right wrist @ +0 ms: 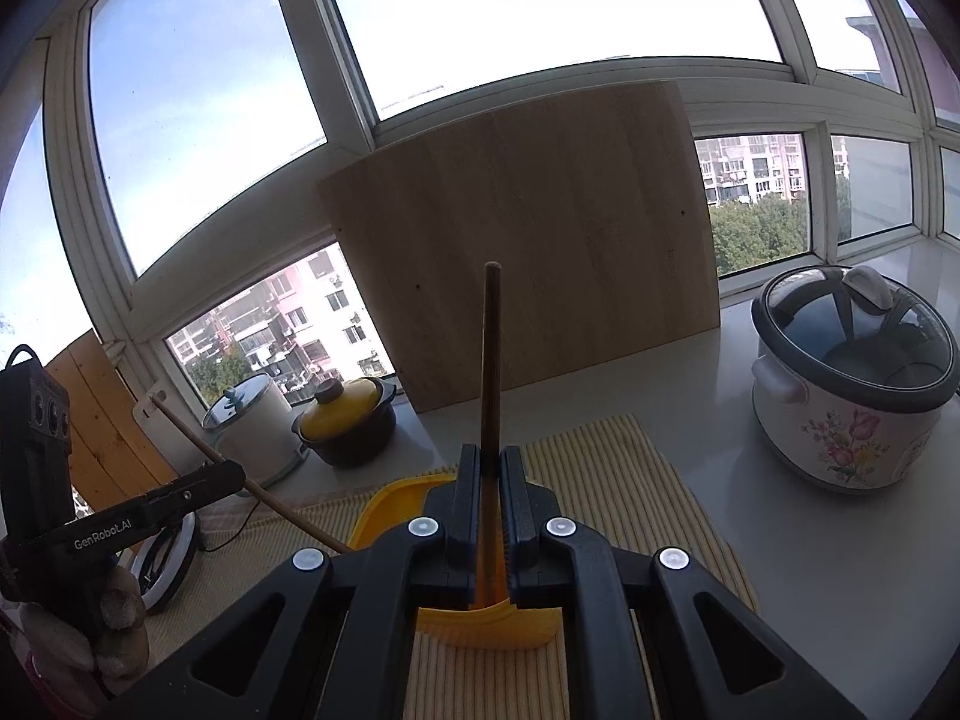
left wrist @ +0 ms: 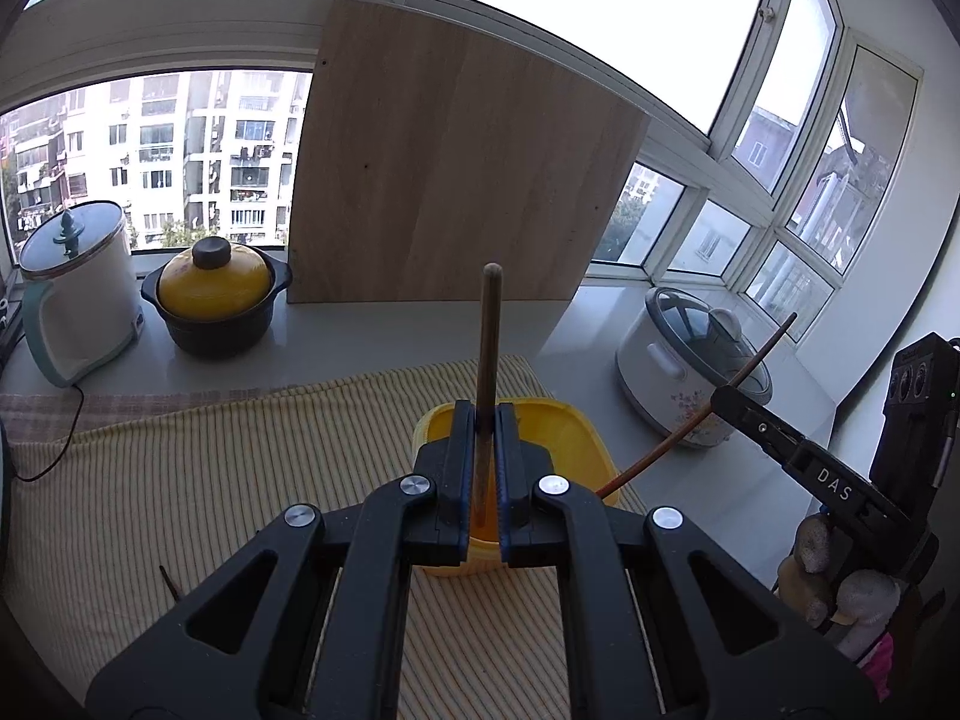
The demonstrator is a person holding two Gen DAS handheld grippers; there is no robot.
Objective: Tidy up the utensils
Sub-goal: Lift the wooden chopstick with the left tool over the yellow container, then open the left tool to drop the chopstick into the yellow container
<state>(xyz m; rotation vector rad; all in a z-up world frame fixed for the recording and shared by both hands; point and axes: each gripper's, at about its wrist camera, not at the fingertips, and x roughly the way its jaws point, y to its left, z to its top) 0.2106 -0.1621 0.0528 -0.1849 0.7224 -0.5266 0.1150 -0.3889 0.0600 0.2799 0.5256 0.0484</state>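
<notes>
My left gripper (left wrist: 485, 414) is shut on a brown chopstick (left wrist: 489, 348) held upright over a yellow container (left wrist: 576, 438) on the striped mat. My right gripper (right wrist: 491, 456) is shut on another brown chopstick (right wrist: 491, 360), also upright above the yellow container (right wrist: 384, 510). In the left wrist view the right gripper (left wrist: 729, 399) comes in from the right with its chopstick (left wrist: 762, 354) slanting down toward the container. In the right wrist view the left gripper (right wrist: 231, 474) comes in from the left with its chopstick (right wrist: 198, 444) slanting toward the container.
A wooden board (left wrist: 456, 162) leans against the window. A white kettle (left wrist: 78, 288) and a yellow-lidded pot (left wrist: 216, 300) stand at the left, a white rice cooker (left wrist: 690, 378) at the right. The striped mat (left wrist: 210, 468) covers the counter; a thin stick (left wrist: 169, 582) lies on it.
</notes>
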